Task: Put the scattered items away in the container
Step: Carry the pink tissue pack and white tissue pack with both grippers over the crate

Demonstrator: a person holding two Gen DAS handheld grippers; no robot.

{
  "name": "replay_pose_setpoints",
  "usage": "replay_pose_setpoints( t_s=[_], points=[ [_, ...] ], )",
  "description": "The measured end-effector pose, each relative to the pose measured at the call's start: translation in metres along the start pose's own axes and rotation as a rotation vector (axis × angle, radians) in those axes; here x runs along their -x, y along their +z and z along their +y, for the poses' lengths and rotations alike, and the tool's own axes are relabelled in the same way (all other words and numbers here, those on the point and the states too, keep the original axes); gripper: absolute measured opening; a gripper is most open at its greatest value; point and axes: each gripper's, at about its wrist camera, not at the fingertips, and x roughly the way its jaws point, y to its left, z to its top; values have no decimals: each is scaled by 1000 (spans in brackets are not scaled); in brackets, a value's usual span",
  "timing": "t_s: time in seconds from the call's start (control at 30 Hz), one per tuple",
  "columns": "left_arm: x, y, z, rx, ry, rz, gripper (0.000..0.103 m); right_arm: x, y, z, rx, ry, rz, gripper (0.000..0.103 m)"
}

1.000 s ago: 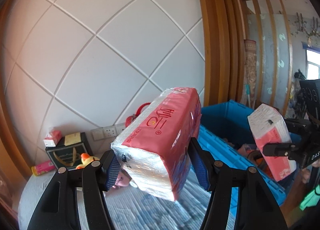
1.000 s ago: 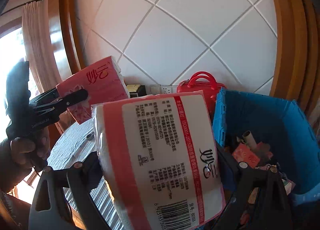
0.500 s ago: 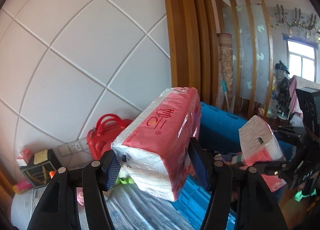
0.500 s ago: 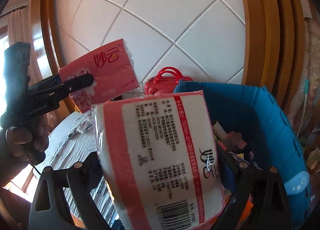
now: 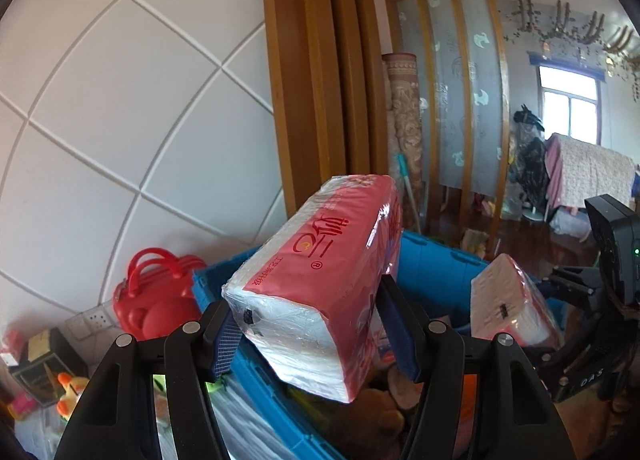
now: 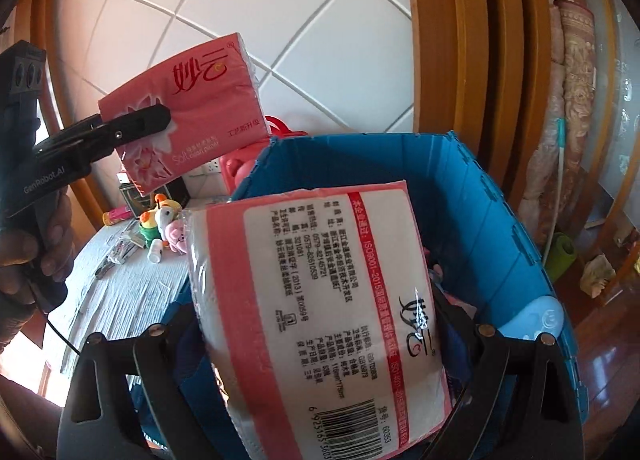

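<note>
The left gripper (image 5: 312,334) and the right gripper (image 6: 320,344) each clamp a pink tissue pack (image 5: 320,292) (image 6: 320,316) between their fingers, above the blue container (image 6: 480,196). To do this well, lower both packs inside the walls before opening. The packs read "Soft clean paper" and "ISO9001"; the left gripper's body (image 6: 44,180) reads "GenRobot.AI".

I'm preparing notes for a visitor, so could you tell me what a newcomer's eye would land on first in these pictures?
First, the two pink tissue packs held in the air: the left gripper clamps one pink tissue pack, and the right gripper holds the second tissue pack with its printed label facing the camera. Both hang at the big blue crate, already partly filled. A red case stands behind the crate, against the wall.
</note>
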Motion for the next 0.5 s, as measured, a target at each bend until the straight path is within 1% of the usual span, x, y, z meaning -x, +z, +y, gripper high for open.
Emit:
replay_pose_setpoints(
  t_s=[0.17,0.3,0.5],
  points=[
    [-18,7,-18,-29,-30,10,62,1,-8,-27,-43,-48,18,94],
    [-33,13,-28,-42,-41,20,62,-1,-13,-42,-55,-85,29,94],
    [-48,16,-30,-47,-41,39,62,-9,-14,-54,-76,-109,46,94]
  ],
)
